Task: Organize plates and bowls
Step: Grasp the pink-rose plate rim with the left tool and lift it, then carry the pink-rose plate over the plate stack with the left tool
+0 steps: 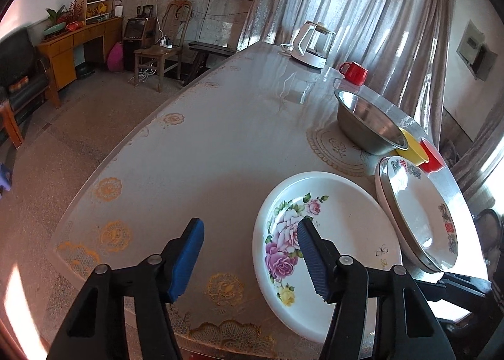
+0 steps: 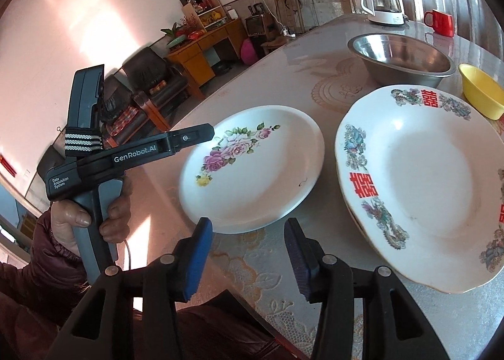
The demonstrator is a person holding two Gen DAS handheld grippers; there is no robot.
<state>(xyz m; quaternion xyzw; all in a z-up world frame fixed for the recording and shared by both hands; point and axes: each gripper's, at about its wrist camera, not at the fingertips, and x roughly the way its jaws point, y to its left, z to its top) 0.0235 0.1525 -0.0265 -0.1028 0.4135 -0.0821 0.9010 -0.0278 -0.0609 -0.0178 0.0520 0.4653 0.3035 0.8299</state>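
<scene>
A white plate with a rose print (image 1: 343, 234) (image 2: 252, 167) lies flat on the table near the front edge. To its right is a stack of two plates with red characters (image 1: 422, 215) (image 2: 434, 180). Behind them stand a steel bowl (image 1: 368, 122) (image 2: 401, 55), a yellow bowl (image 1: 412, 147) (image 2: 480, 93) and a red bowl (image 1: 433, 155). My left gripper (image 1: 249, 260) is open and empty, its right finger over the rose plate's left part. My right gripper (image 2: 249, 257) is open and empty, just in front of the rose plate. The left gripper's body (image 2: 132, 155) shows in the right wrist view.
A white kettle (image 1: 312, 44) (image 2: 382, 2) and a red mug (image 1: 354, 72) (image 2: 439, 22) stand at the table's far end by the curtain. The table (image 1: 204, 145) has a glossy patterned cover. Chairs, a wooden desk and a sofa stand across the room to the left.
</scene>
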